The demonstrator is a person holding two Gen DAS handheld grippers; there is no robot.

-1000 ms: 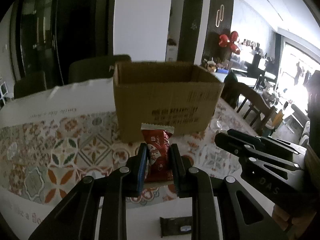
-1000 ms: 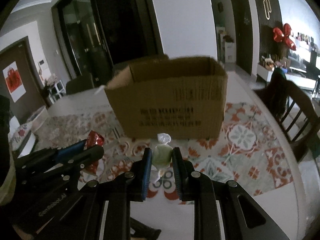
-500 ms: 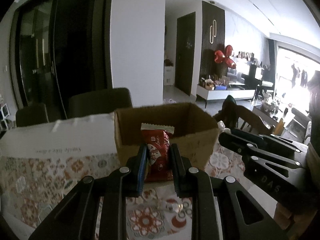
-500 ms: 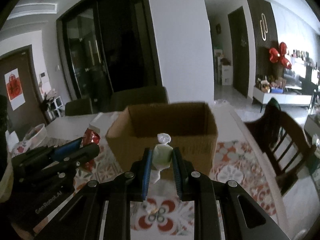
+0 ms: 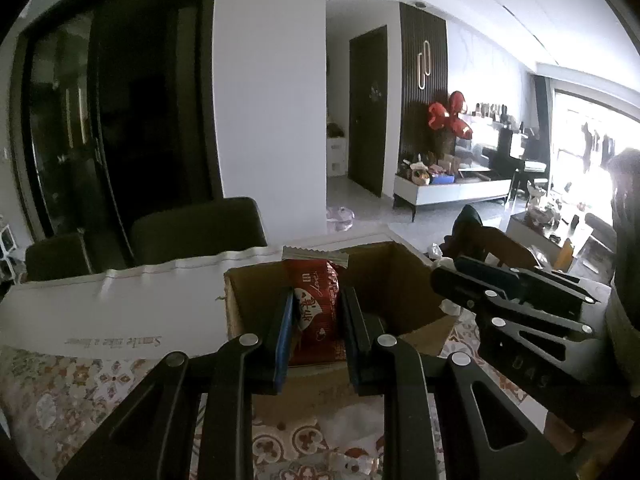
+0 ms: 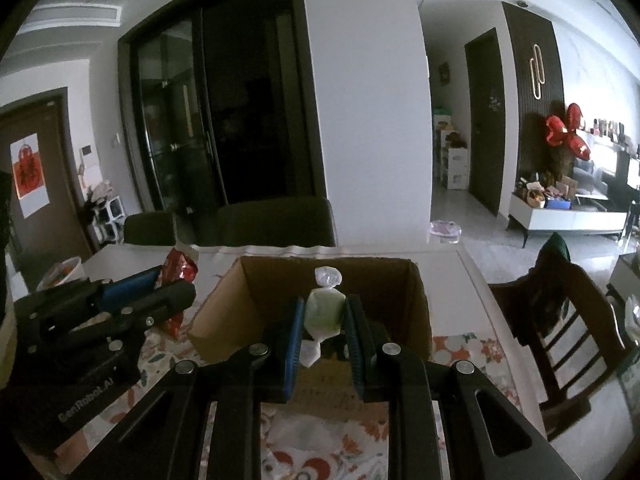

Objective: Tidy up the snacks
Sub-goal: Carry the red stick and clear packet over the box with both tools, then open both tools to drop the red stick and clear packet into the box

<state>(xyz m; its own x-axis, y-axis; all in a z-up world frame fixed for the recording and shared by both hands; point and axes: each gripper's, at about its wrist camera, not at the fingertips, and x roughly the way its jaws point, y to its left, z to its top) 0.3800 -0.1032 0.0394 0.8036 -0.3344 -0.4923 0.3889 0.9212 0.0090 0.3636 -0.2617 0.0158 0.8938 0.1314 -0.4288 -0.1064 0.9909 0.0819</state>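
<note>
An open brown cardboard box (image 5: 400,280) (image 6: 420,300) stands on the patterned tablecloth. My left gripper (image 5: 316,300) is shut on a red snack packet (image 5: 318,312) and holds it over the box's near left rim. My right gripper (image 6: 323,312) is shut on a pale green wrapped candy (image 6: 325,312) over the box's near edge. The right gripper shows at the right of the left wrist view (image 5: 472,276). The left gripper shows at the left of the right wrist view (image 6: 160,284) with the red packet (image 6: 178,272).
The table carries a tiled-pattern cloth (image 5: 60,392) with a white border. Dark chairs (image 5: 196,228) stand behind the table, a wooden chair (image 6: 560,320) to the right. A small clear wrapper (image 5: 344,460) lies on the cloth near me.
Both grippers have risen and moved forward with their snacks; they are now above the box's near rim, and I look down into its opening.
</note>
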